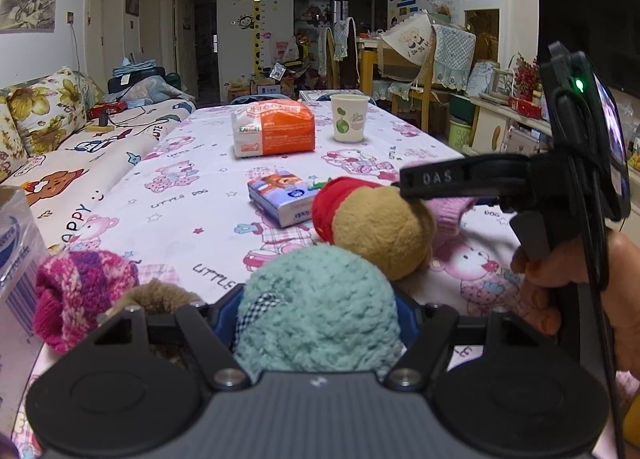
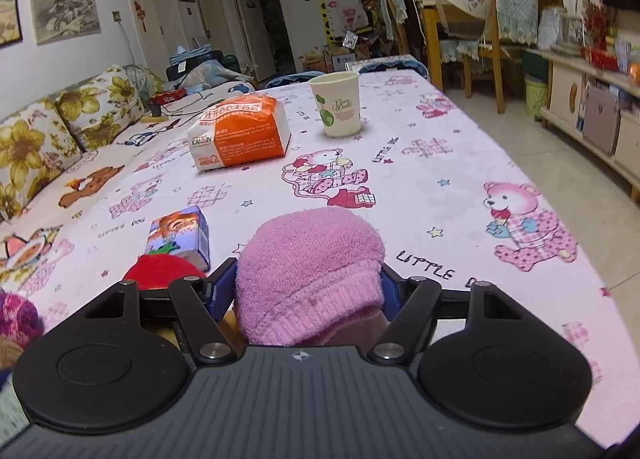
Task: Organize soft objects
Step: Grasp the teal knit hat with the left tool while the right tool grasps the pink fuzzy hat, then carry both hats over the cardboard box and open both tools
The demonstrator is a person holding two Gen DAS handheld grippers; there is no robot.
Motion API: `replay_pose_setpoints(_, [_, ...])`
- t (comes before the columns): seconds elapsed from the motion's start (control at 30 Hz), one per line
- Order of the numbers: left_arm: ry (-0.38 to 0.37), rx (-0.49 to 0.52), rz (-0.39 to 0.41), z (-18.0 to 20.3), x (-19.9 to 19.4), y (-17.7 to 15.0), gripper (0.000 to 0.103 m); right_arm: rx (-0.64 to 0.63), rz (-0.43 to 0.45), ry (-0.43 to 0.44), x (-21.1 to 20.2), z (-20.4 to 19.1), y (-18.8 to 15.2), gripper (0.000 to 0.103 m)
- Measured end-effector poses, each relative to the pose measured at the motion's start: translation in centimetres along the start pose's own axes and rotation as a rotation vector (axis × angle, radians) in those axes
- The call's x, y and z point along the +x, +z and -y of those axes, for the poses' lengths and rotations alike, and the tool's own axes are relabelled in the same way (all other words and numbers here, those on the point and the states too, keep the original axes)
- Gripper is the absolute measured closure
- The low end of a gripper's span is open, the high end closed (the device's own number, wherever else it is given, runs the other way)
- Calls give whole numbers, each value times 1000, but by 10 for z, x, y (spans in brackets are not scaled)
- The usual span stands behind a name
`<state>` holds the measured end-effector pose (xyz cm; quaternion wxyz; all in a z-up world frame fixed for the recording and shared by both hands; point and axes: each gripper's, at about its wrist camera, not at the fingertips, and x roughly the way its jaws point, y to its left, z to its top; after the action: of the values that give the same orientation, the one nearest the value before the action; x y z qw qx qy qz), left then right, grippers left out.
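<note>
- The step in hand looked like the grasp itself: each gripper had a rolled soft item between its fingers at the near edge of the table (image 2: 460,163), which was covered in a bear-print cloth.
- The left gripper (image 1: 318,311) was closed about halfway onto a fuzzy teal bundle (image 1: 316,307); the blue pads sat against its sides, so it appeared held.
- The right gripper (image 2: 308,291) was set somewhat wider around a pink knitted bundle (image 2: 312,275), its pads pressing the flanks.
- Just beyond the teal bundle lay a tan plush ball (image 1: 380,231) with a red plush piece (image 1: 340,199) touching it on the far left side; a magenta striped knit (image 1: 80,295) sat to the near left.
- Farther off stood a small tissue pack (image 1: 280,199), an orange-and-white package (image 1: 274,129) and a paper cup (image 1: 349,117).
- Next, I judged, both bundles needed lifting clear without snagging neighbours; the destination was not visible.
</note>
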<state>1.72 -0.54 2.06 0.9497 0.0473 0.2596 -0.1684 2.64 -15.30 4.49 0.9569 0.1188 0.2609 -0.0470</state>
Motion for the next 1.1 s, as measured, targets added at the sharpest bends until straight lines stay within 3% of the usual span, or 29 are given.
replay_pose_setpoints(0.57, [-13, -75, 113, -26, -36, 10, 30, -109, 70, -47, -32, -32, 0, 17])
replay_pose_setpoints(1.1, [13, -154, 197, -53, -65, 14, 30, -132, 128, 15, -51, -57, -3, 17])
